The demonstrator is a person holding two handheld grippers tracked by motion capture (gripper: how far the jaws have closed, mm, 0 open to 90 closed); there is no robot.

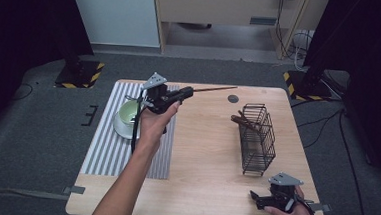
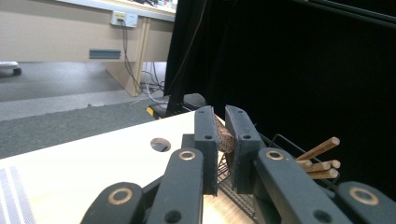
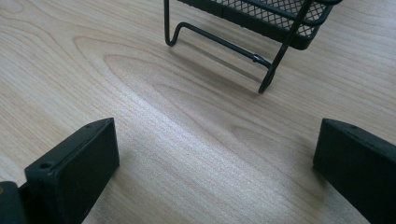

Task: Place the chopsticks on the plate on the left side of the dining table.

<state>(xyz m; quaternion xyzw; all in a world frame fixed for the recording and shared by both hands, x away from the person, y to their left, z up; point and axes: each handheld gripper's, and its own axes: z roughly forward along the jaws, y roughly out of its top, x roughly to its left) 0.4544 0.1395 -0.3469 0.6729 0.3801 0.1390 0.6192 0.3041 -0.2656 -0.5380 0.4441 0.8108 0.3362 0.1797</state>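
My left gripper (image 1: 183,93) hovers over the table's far middle, pointing right, shut on the end of a thin brown wooden chopstick (image 1: 214,89) that reaches toward the table's back edge. In the left gripper view the jaws (image 2: 223,127) pinch the chopstick's butt (image 2: 225,137). A black wire basket (image 1: 257,138) stands at the right with several brown chopsticks (image 1: 242,121) leaning in it; their ends (image 2: 322,164) poke out beyond my left jaws. My right gripper (image 1: 256,197) rests open near the front right corner, its jaws (image 3: 215,140) wide apart over bare wood, short of the basket's wire foot (image 3: 219,42).
A pale green bowl on a white saucer (image 1: 127,114) sits on a grey striped mat (image 1: 101,147) at the table's left. A round hole (image 1: 233,98) lies in the wooden table (image 1: 200,153) near the back edge. Black stands with hazard-striped bases flank the table.
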